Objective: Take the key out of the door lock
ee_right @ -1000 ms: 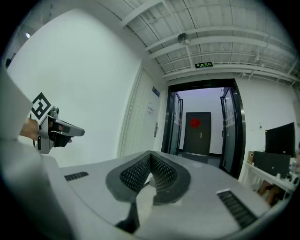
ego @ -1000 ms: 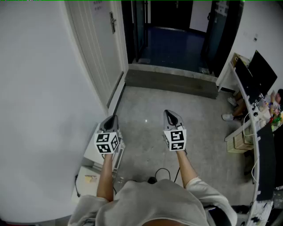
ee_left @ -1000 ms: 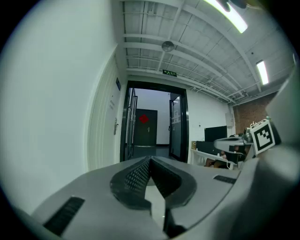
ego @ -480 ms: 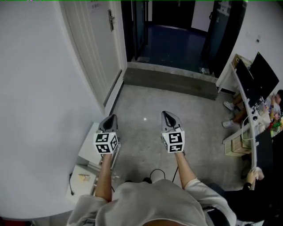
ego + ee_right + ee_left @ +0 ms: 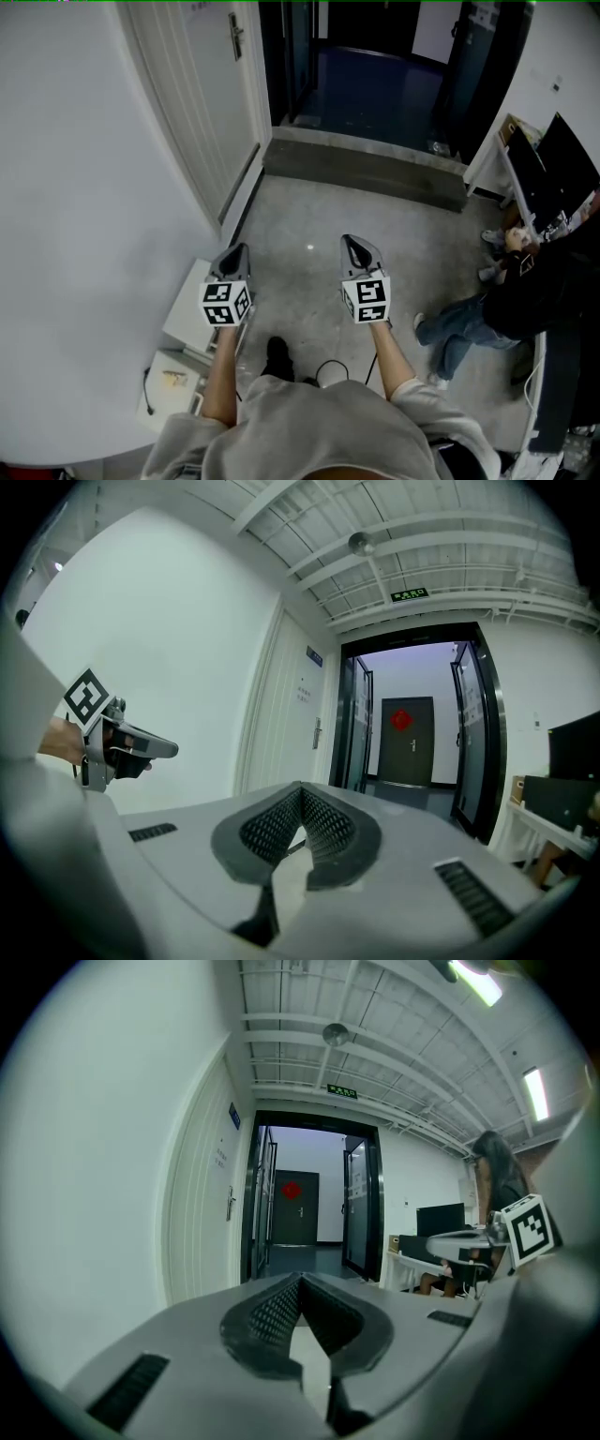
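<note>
The white door [image 5: 211,103] stands far ahead at the upper left, and its lever handle with the lock plate [image 5: 235,37] shows small and dark. I cannot make out a key at this distance. The handle also shows in the left gripper view [image 5: 229,1206] and the right gripper view [image 5: 318,733]. My left gripper [image 5: 236,251] and right gripper [image 5: 354,242] are held side by side over the grey floor, well short of the door. Both point ahead. The left gripper [image 5: 300,1279] has its jaws together with nothing in them, and so does the right gripper [image 5: 301,787].
A raised concrete threshold [image 5: 366,173] lies before the dark doorway. White boxes [image 5: 187,319] sit on the floor by the left wall. A person in dark clothes [image 5: 525,291] stands at the right beside a desk with monitors [image 5: 558,155]. A black cable [image 5: 337,367] lies near my feet.
A person has walked into view at the right by the desk. My view has crept forward a little, and a dark shoe now shows below the grippers. Both grippers stay shut.
</note>
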The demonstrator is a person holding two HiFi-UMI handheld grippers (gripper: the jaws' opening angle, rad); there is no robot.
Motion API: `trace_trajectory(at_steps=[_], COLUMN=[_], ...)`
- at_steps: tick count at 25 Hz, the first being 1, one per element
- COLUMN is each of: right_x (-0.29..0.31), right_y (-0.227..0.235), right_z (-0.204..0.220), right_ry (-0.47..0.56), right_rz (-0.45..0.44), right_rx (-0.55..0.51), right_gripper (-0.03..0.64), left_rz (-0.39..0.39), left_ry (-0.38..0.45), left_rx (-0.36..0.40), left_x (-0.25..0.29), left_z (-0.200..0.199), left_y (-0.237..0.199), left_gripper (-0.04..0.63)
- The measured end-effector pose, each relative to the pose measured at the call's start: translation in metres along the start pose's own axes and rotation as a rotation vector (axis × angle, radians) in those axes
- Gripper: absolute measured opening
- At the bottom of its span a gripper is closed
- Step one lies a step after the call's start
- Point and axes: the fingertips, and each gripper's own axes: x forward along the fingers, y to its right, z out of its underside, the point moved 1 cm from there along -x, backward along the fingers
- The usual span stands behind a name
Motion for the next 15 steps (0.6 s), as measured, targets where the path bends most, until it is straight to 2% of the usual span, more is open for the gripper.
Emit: trace_trajectory(at_steps=[8,15], right_x=[0.062,0.131], right_y=[0.005,0.030], right_z=[0.003,0.010], right_ry=[-0.017,-0.022], right_rz=[0.009,0.019], right_rx=[-0.005,-0.016], right_gripper=[0.023,0.023], left_rz=[0.023,0.050], left_ry=[-0.018,-0.016], left_rx=[-0.006,-0.006], left_x=[0.055,0.130], left_z=[-0.002,-0.005], left_y=[-0.036,-0.063], left_gripper=[0.018,0.018])
